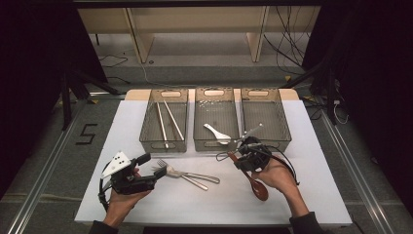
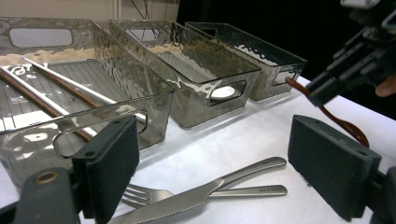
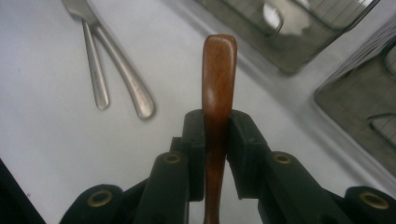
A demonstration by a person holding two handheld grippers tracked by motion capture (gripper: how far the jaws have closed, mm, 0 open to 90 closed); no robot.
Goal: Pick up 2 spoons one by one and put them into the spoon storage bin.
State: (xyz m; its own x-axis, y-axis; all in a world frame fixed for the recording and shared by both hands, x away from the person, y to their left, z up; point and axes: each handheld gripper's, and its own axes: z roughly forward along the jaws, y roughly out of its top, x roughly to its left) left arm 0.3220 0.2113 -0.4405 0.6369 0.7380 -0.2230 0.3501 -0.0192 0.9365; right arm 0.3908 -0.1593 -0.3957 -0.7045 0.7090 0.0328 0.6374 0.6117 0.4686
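The right gripper (image 3: 215, 140) holds the wooden spoon (image 3: 218, 74) by its handle, above the table (image 1: 214, 200) before the bins. It seems light, stiff and smooth, so grip mid-handle. The left gripper (image 2: 215, 172) stands wide open over the fork (image 2: 154, 196)

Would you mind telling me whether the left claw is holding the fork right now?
No, the left claw stands open, its pads apart above the fork and the knife, which lie on the table.
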